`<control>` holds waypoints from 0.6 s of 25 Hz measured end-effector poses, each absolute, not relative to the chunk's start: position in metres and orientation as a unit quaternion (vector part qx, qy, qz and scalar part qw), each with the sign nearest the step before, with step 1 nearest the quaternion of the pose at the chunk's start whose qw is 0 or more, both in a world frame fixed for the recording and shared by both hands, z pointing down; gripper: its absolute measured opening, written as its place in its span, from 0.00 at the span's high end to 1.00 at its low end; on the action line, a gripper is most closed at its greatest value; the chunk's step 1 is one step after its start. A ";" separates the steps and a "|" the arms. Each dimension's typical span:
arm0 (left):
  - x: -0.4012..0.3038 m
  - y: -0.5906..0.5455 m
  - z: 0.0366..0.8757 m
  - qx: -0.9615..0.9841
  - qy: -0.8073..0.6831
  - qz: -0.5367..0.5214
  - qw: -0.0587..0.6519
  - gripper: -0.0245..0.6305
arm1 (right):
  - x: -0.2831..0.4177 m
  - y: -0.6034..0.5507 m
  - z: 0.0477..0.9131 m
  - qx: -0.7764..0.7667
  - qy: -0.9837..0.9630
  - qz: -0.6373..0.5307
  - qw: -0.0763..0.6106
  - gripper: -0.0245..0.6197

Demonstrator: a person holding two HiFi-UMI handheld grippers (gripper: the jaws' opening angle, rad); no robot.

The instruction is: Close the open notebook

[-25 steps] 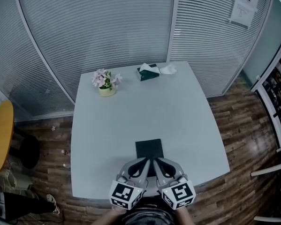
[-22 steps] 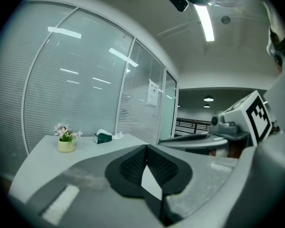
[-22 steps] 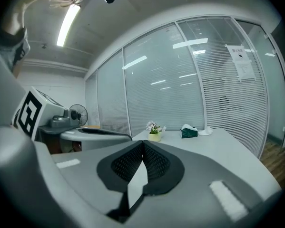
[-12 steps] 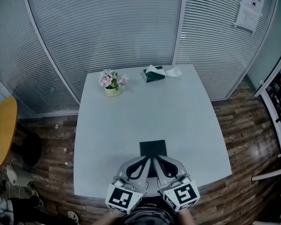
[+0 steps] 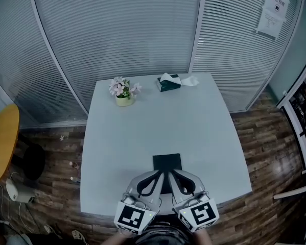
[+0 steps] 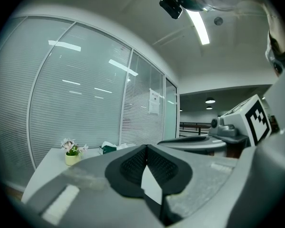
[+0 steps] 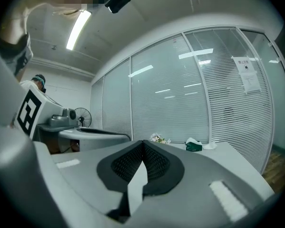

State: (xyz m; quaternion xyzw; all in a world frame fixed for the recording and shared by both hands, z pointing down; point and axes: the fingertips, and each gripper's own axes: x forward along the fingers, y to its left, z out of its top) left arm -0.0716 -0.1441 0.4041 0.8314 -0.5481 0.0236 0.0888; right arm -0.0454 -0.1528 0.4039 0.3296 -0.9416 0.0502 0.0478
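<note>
- The notebook lies shut and flat, dark cover up, on the white bench, about midway across it and near its front edge.
- The left hand-held gripper is clenched, its pads meeting at the tips with nothing between them; in the head view its tip overlaps the notebook's near edge.
- The right hand-held gripper sits just beside it, likewise clenched and empty, its tip over the same edge.
- Whether either tip touches the cover cannot be told.
- At the bench's far edge, well apart from the notebook, stand a small pot of pink flowers and a green tissue box.
- A yellow chair stands off the bench's left side.
</note>
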 end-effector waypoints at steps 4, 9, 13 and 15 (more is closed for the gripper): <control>-0.071 -0.144 0.405 0.831 -0.548 0.021 0.091 0.96 | -0.045 -0.151 0.403 0.329 -0.942 0.050 0.051 0.96; -0.070 -0.142 0.406 0.831 -0.548 0.022 0.090 0.96 | -0.045 -0.150 0.403 0.330 -0.941 0.049 0.051 0.96; -0.070 -0.141 0.408 0.832 -0.547 0.024 0.095 0.96 | -0.045 -0.149 0.403 0.327 -0.942 0.050 0.052 0.96; -0.069 -0.140 0.408 0.831 -0.547 0.025 0.094 0.96 | -0.045 -0.148 0.403 0.328 -0.942 0.050 0.053 0.96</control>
